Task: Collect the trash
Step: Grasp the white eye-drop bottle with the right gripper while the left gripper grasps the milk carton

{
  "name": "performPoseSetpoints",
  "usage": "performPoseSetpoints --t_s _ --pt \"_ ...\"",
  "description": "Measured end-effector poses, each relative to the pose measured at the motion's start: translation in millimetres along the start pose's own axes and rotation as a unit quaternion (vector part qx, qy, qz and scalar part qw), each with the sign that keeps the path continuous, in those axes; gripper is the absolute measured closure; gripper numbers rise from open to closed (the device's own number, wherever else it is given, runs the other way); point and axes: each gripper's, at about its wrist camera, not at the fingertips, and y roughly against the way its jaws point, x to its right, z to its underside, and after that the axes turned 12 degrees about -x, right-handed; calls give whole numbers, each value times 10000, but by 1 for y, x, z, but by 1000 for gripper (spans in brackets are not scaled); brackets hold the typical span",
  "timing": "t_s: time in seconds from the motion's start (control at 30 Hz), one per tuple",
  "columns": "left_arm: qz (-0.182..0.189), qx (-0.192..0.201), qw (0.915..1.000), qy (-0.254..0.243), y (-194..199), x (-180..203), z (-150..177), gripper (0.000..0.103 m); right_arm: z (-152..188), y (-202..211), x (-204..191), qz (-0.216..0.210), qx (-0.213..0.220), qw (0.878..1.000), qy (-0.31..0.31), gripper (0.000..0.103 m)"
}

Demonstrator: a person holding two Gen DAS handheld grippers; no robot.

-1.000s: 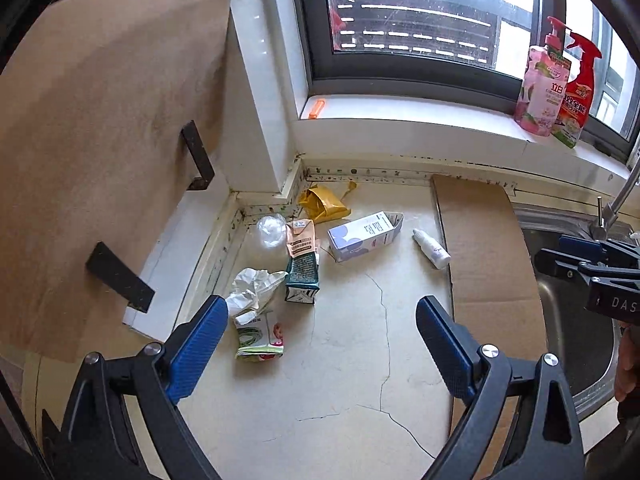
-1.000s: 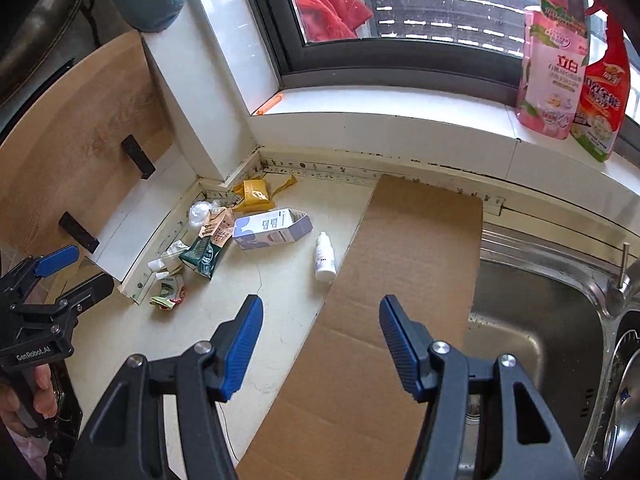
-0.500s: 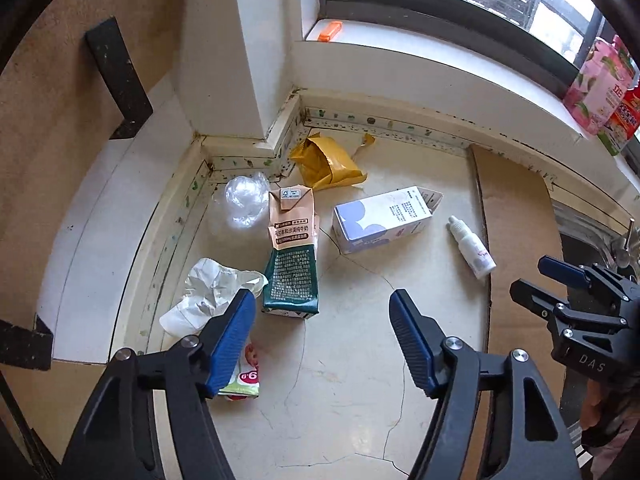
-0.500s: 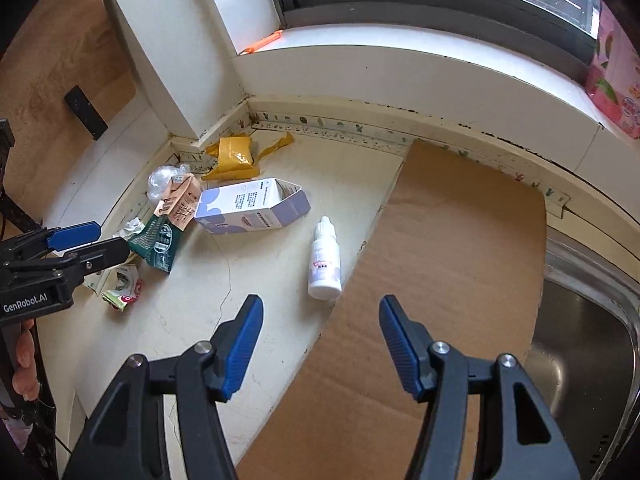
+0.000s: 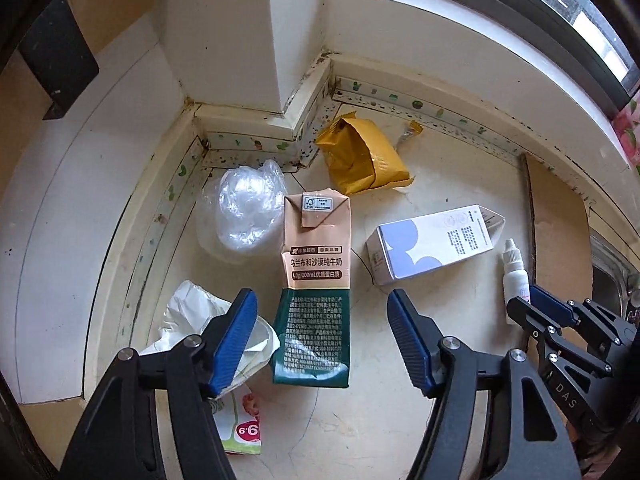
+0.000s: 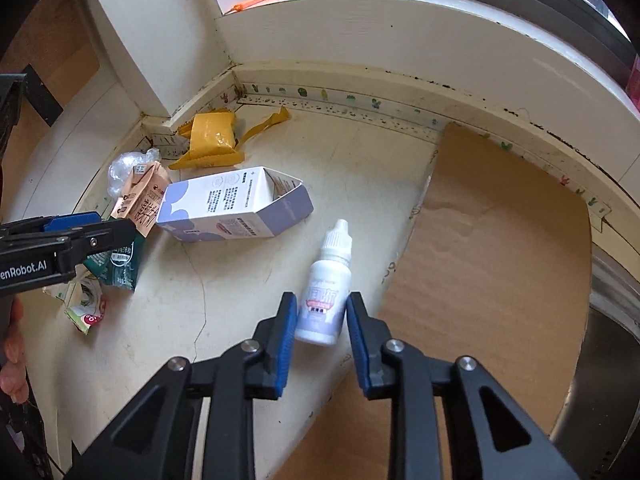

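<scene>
Both grippers have dropped closer to the counter (image 6: 224, 312) since a sec ago. Right gripper (image 6: 318, 312) is closing, dropper bottle (image 6: 326, 288) between its pads; contact looks near but I can't confirm, so not gripped yet. Bottle lies just left of the cardboard sheet (image 6: 500, 248) edge. Left gripper (image 5: 322, 316) is closing too, straddling the milk carton (image 5: 316, 292), pads clear of it w/ room on the right side. From the carton: crumpled tissue (image 5: 188, 312) left, plastic wrap (image 5: 244, 208) upper left, yellow pouch (image 5: 360, 156) above, white box (image 5: 432, 240) right.
</scene>
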Motion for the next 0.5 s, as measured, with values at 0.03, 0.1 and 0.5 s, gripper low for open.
performPoseSetpoints --t_s 0.03,0.1,0.5 --pt "20 -40 10000 12 -3 -1 -2 45 0 0 -1 9 44 10000 14 77" --pt "45 -90 9999 14 -9 -3 -4 49 0 -1 -2 17 77 10000 41 77" --pt "104 13 9998 -179 -9 5 1 67 8 12 2 -353 142 9991 -208 79"
